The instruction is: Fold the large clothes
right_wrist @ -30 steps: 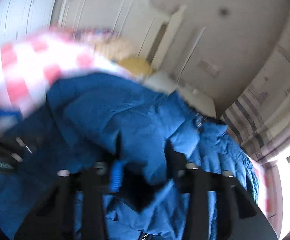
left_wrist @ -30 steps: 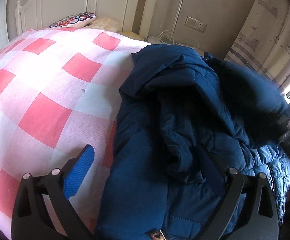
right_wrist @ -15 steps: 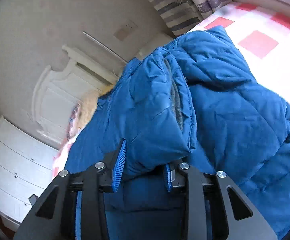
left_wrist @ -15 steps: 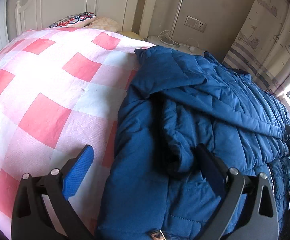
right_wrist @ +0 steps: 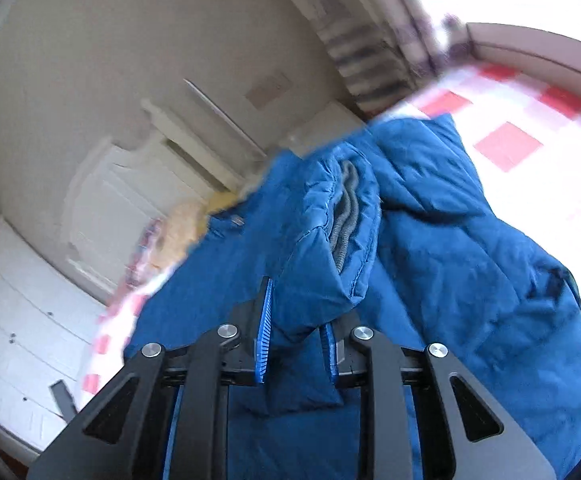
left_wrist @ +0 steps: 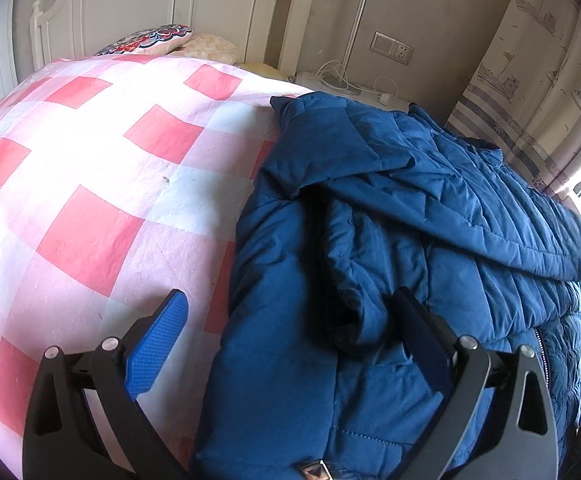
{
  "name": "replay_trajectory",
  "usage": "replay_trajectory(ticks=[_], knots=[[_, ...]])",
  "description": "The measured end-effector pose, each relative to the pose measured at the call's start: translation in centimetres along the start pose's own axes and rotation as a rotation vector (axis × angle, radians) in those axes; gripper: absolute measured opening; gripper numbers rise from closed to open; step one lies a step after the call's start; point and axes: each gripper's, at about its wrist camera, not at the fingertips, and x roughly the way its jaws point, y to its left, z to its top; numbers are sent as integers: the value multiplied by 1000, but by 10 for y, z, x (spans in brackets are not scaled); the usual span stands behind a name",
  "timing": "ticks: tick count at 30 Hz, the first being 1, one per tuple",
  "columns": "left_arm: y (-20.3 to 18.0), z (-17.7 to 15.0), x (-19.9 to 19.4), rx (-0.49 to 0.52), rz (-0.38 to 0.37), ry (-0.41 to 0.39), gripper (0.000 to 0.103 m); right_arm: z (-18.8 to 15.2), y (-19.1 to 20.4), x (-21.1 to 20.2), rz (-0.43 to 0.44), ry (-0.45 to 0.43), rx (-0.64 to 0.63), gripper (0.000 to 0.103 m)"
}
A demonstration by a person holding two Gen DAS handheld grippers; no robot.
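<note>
A large dark blue quilted jacket [left_wrist: 390, 240] lies on a bed with a pink and red checked cover [left_wrist: 90, 184]. One sleeve lies folded across its body. My left gripper [left_wrist: 290, 320] is open, low over the jacket's near left edge, one finger over the cover, the other on the jacket. In the right wrist view my right gripper [right_wrist: 296, 332] is shut on a fold of the jacket [right_wrist: 430, 260] next to the sleeve's grey knit cuff [right_wrist: 342, 220], held above the rest of the jacket.
A white headboard [left_wrist: 218, 4] and pillows [left_wrist: 150, 40] stand at the bed's far end. A bedside stand with cables [left_wrist: 342, 84] and a patterned curtain [left_wrist: 530, 80] are to the right. White drawers [right_wrist: 22, 320] show in the right wrist view.
The right gripper has swung the held sleeve across the jacket, so the sleeve now lies flatter over the body. The right wrist view has turned sharply. The left gripper has stayed in place.
</note>
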Motion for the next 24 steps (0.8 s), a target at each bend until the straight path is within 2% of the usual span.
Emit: replay_trajectory(ticks=[2, 5, 7, 9, 12, 16, 18, 22, 24], knots=[[0, 0, 0, 0, 0, 0, 101, -4, -14, 8, -18, 41, 66, 27], [0, 0, 0, 0, 1, 1, 101, -1, -17, -7, -40, -16, 88, 36], [-1, 0, 1, 3, 6, 2, 101, 5, -1, -25, -142, -136, 8, 40], [-2, 1, 0, 6, 9, 4, 101, 12, 30, -28, -190, -180, -147, 41], [-2, 1, 0, 6, 8, 4, 101, 13, 69, -4, -274, -139, -359, 41], [-1, 1, 0, 2, 4, 2, 101, 0, 92, 43, -379, -50, -554, 41], [-1, 1, 0, 3, 5, 3, 101, -11, 87, 66, -452, 17, -597, 42], [-7, 2, -3, 23, 48, 14, 101, -26, 80, 71, -481, 3, -656, 44], [-22, 12, -18, 64, 79, 3, 99, -30, 78, 71, -482, 6, -659, 45]])
